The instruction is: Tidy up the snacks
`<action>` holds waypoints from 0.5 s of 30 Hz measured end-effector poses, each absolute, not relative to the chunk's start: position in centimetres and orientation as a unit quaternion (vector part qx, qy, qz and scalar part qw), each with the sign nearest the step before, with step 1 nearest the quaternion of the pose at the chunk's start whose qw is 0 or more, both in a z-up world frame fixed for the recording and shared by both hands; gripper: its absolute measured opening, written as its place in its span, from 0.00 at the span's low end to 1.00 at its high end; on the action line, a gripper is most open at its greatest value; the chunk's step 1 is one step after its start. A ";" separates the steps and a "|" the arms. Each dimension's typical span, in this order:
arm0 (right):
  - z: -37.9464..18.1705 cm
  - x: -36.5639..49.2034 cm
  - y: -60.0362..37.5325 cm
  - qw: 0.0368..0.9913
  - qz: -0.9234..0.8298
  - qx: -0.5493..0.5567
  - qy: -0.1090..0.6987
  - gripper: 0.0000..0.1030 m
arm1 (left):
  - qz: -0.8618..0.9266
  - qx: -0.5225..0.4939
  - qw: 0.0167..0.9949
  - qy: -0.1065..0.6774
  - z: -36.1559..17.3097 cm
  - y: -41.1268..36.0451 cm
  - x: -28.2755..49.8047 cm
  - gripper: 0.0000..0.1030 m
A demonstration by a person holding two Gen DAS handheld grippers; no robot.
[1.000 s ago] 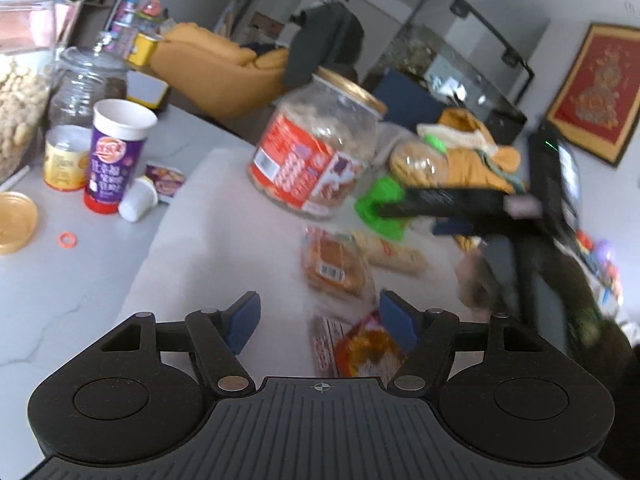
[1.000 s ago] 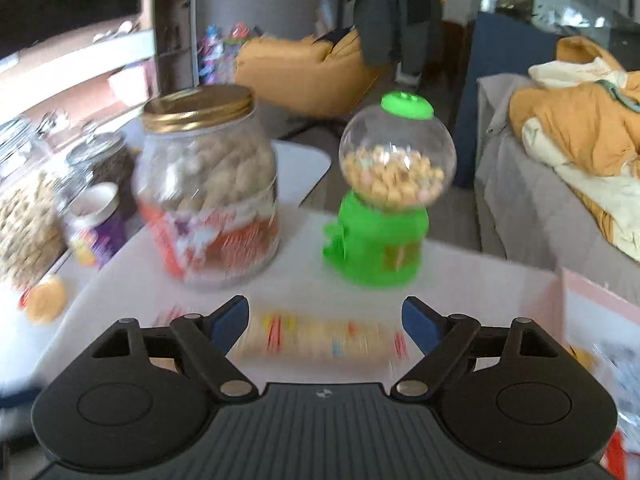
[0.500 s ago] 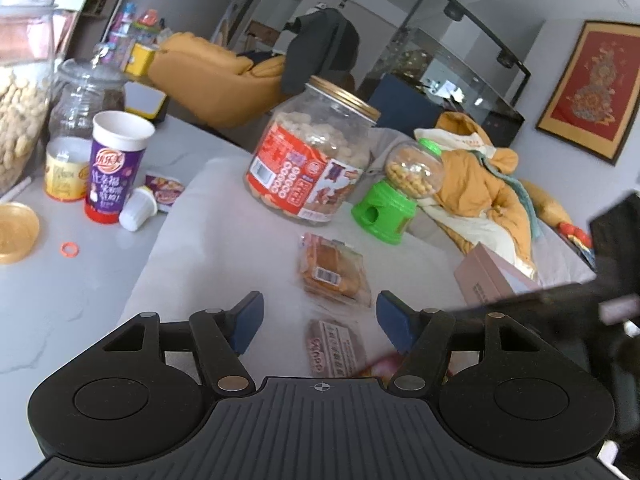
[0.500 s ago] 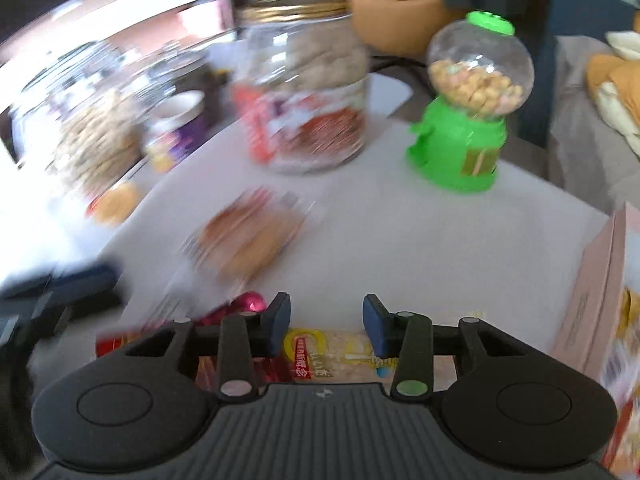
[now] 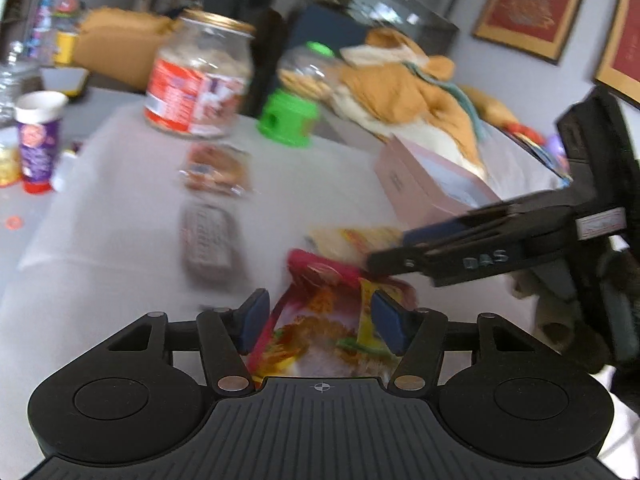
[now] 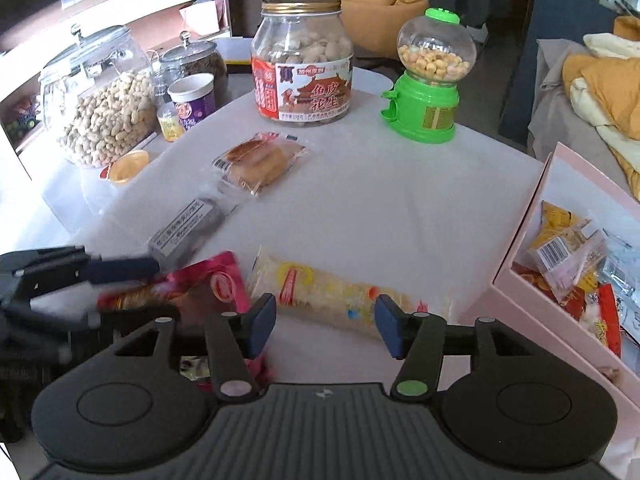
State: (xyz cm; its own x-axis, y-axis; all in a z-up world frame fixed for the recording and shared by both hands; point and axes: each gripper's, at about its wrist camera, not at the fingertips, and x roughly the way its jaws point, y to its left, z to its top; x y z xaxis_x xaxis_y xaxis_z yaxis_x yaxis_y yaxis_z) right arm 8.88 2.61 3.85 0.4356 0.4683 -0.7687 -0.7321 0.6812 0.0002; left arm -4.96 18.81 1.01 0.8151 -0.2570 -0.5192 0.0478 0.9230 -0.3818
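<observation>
A red snack bag (image 5: 320, 320) (image 6: 192, 292) lies on the white table between the fingers of my open left gripper (image 5: 316, 320). A long yellow snack pack (image 6: 340, 292) (image 5: 348, 240) lies flat just beyond my open right gripper (image 6: 324, 324), which holds nothing. A bun in clear wrap (image 6: 260, 160) and a grey bar pack (image 6: 188, 228) lie further out. The pink box (image 6: 520, 248) at the right holds several snack packs.
A gold-lidded peanut jar (image 6: 304, 60) and a green candy dispenser (image 6: 428, 76) stand at the far side. A big glass peanut jar (image 6: 100, 100), a smaller jar, a purple cup (image 6: 192, 100) and a yellow lid are at the left.
My left gripper has moved right and down over the red bag. My right gripper has opened wider, and the yellow pack now lies on the table in front of it.
</observation>
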 end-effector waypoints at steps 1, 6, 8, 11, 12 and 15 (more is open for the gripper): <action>3.7 8.7 2.4 0.829 0.363 -0.171 0.390 0.57 | -0.077 -0.179 0.937 0.290 1.3 18.9 -5.1 0.60; 2.6 8.3 0.4 0.822 0.368 -0.155 0.407 0.57 | 0.044 -0.174 0.943 0.279 2.2 21.4 -3.5 0.59; 2.4 8.1 -0.4 0.827 0.361 -0.152 0.403 0.59 | 0.076 -0.169 0.939 0.291 2.0 22.3 -1.9 0.59; 2.3 8.0 -1.8 0.832 0.358 -0.135 0.401 0.59 | 0.092 -0.158 0.934 0.309 1.7 22.1 0.2 0.56; 2.4 8.0 -2.2 0.833 0.361 -0.127 0.401 0.61 | 0.083 -0.150 0.939 0.298 2.0 21.5 0.5 0.53; 2.3 7.8 -3.6 0.839 0.356 -0.107 0.396 0.67 | 0.003 -0.116 0.955 0.274 3.3 18.8 1.4 0.52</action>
State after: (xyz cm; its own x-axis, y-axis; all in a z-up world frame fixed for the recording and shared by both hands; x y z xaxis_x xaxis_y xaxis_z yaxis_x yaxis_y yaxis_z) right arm 7.84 -3.59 2.33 0.4317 0.5134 -0.7417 -0.6830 0.7231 0.1029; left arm 1.39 18.79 3.35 0.8498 -0.0575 -0.5239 -0.0693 0.9732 -0.2193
